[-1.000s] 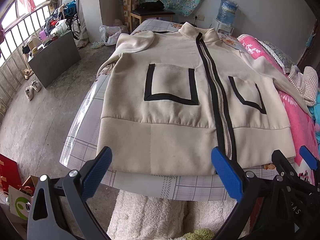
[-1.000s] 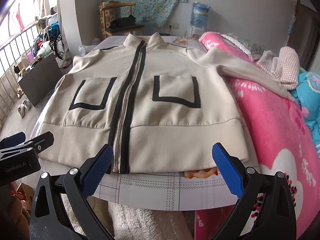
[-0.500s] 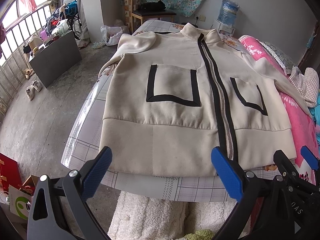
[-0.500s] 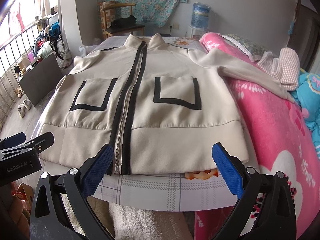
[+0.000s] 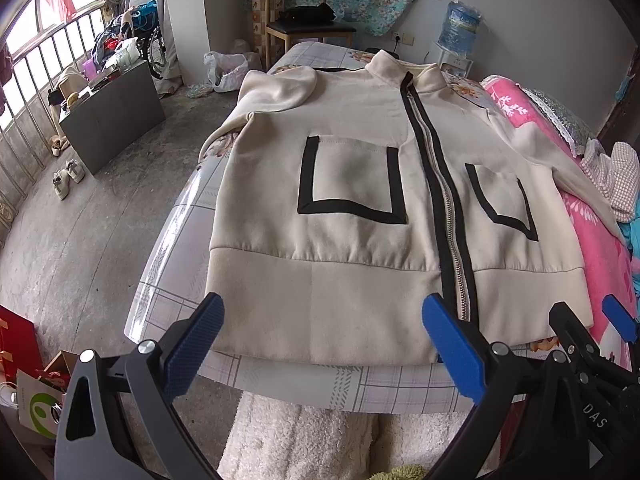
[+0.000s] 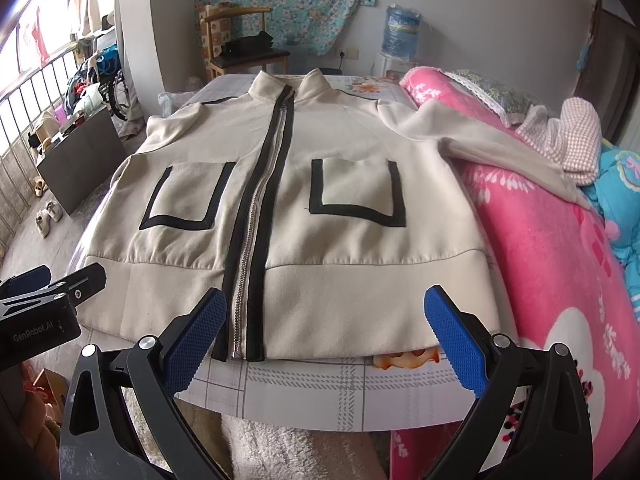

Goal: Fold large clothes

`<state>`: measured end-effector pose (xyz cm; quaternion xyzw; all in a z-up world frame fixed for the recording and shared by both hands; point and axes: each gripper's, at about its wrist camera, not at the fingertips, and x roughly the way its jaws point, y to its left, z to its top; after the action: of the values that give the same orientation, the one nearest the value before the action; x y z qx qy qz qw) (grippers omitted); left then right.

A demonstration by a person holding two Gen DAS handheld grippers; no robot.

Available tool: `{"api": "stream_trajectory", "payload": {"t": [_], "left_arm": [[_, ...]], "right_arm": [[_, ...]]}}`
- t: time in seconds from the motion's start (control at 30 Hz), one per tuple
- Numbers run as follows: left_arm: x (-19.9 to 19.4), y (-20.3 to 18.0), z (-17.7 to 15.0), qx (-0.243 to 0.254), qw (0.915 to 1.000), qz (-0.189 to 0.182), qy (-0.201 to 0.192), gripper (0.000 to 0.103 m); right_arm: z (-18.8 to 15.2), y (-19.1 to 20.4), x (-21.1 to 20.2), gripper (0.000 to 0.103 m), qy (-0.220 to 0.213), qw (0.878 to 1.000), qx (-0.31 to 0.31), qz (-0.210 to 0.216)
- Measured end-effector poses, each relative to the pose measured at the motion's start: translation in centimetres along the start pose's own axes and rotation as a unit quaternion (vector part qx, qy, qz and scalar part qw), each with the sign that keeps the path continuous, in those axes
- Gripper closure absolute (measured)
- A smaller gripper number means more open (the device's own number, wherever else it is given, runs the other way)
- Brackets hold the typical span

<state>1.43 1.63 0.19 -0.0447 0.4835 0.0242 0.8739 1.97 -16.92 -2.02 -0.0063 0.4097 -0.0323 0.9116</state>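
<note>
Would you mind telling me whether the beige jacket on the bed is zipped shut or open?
Zipped shut: on the jacket, the zipper runs closed from hem to collar, both front panels meeting flat on the bed.

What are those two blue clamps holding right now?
Nothing. The left gripper and the right gripper are both open, hovering near the hem of the jacket.

The jacket lies flat on the bed, collar at the far end; blanket to its right, chair behind.
</note>
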Motion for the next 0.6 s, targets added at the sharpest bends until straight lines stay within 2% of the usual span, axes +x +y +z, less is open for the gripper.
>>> {"api": "stream_trajectory", "payload": {"t": [0.33,0.6], "left_arm": [[0.6,0.4,1.3,-0.005,1.0000,0.001,-0.001,0.006],[1.8,0.8,2.6,-0.011,0.9999,0.005,0.003,0.006]], "right_arm": [[2.0,0.5,0.3,0.008,-0.004,1.000,-0.003,0.004],[3.4,0.6,0.9,0.008,-0.014,1.000,-0.004,0.023]]}}
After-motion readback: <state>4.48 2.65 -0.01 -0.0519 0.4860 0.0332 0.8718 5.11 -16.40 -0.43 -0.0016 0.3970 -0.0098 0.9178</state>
